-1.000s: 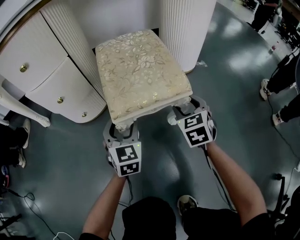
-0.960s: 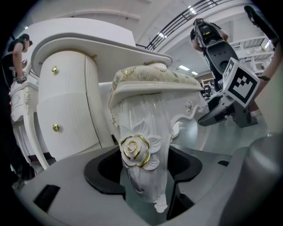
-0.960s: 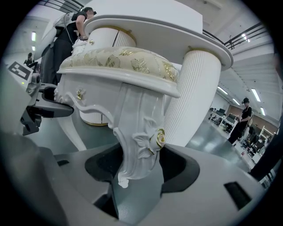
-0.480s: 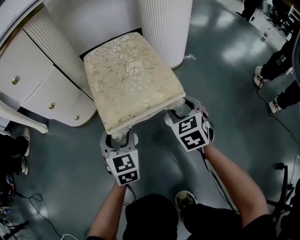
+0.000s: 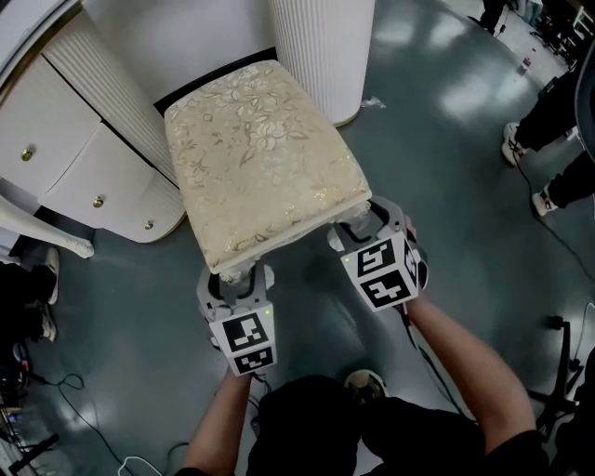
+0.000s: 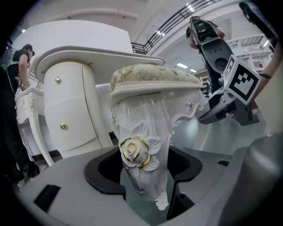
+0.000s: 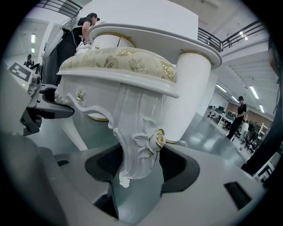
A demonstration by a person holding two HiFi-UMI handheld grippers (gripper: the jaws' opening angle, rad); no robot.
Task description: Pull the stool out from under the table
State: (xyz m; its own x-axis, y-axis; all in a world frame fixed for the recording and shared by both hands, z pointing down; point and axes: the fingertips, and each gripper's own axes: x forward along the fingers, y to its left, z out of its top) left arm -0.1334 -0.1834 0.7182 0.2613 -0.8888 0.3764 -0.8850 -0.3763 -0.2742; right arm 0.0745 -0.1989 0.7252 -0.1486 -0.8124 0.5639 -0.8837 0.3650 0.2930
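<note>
Nearest the camera, the person's forearms (image 5: 457, 358) reach down and forward, one gripper in each hand. The left gripper (image 5: 234, 277) has its jaws closed around the near left leg (image 6: 142, 161) of the stool (image 5: 260, 158), the dark pads (image 6: 104, 170) pressing the carved white wood just beside a gold-edged rose. The right gripper (image 5: 357, 223) grips the near right leg (image 7: 137, 152) in the same way, its jaws pinching the scrolled wood below a smaller rose. Both grippers sit just under the near corners of the seat, which is covered in cream floral fabric with gold threads. The stool stands on the grey-green floor (image 5: 139, 316), most of its seat out in the open and only its far edge at the mouth of the knee space of the white dressing table (image 5: 186, 28). That space lies between a drawer pedestal (image 5: 88, 172) with gold knobs on the left and a fluted column (image 5: 321, 51) on the right. Beyond, at the right edge, other people's legs and shoes (image 5: 514, 144) show.
</note>
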